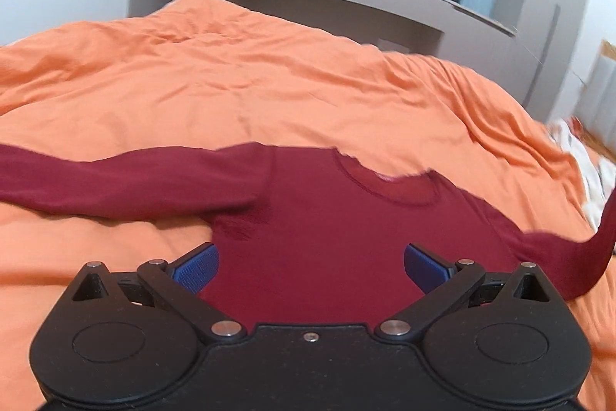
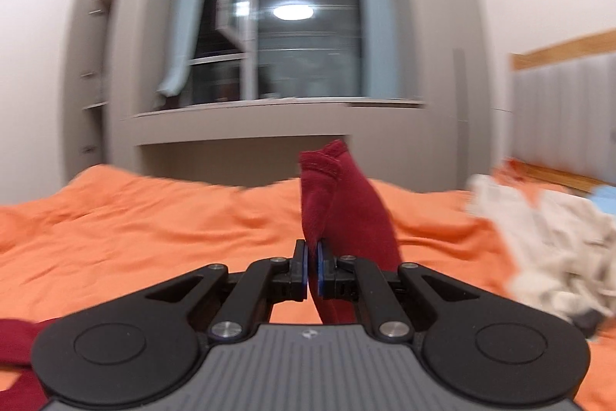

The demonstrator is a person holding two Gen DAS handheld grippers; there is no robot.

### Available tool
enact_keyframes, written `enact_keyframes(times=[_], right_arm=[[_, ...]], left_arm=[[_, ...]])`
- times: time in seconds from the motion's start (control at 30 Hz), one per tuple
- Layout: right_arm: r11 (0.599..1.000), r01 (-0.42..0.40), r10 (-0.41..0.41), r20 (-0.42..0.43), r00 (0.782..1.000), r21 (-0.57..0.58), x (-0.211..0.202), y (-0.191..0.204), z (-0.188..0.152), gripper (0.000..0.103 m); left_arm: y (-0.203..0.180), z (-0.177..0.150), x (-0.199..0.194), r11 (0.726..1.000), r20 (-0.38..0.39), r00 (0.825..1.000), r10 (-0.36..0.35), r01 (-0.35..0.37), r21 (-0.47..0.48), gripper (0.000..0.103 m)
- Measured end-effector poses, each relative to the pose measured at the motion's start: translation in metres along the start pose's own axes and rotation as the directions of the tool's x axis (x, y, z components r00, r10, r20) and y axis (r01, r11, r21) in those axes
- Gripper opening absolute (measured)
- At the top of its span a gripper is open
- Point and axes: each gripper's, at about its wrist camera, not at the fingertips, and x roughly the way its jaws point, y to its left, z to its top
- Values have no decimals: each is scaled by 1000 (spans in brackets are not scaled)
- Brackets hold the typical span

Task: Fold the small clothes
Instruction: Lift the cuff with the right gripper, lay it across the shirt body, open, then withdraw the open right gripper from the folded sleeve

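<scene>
A dark red long-sleeved shirt (image 1: 319,218) lies face up on the orange bedcover (image 1: 250,83), collar away from me. Its one sleeve (image 1: 115,183) stretches flat to the left. Its other sleeve (image 1: 600,245) rises off the bed at the right edge. My left gripper (image 1: 311,266) is open and empty, its blue pads (image 1: 194,270) wide apart above the shirt's body. My right gripper (image 2: 312,268) is shut on the lifted sleeve (image 2: 342,203), whose cuff stands up above the fingers.
A pile of white and pale clothes (image 2: 554,249) lies on the bed to the right, also at the right edge of the left wrist view (image 1: 589,168). Grey wardrobe units and a window sill (image 2: 277,103) stand behind the bed. A padded headboard (image 2: 566,110) is at the far right.
</scene>
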Motion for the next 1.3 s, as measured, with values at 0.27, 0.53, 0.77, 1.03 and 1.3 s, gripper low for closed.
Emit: enact_keyframes(times=[0.27, 0.53, 0.77, 1.03, 1.3], right_arm=[[953, -256, 233, -151, 961, -160, 2, 115, -49, 5], [812, -381, 246, -332, 910, -442, -14, 197, -122, 5], [692, -417, 230, -368, 901, -590, -30, 230, -147, 8], [647, -501, 294, -418, 860, -575, -63, 202, -141, 61], [743, -311, 135, -322, 937, -593, -98, 99, -129, 89]], left_arm=[[24, 12, -10, 995, 47, 998, 45, -41, -93, 102], [40, 18, -13, 988, 57, 996, 62, -54, -146, 102], [47, 19, -9, 984, 45, 996, 74, -65, -164, 102], [48, 19, 15, 985, -40, 999, 29, -35, -168, 102], [35, 6, 62, 994, -146, 987, 60, -73, -85, 102]])
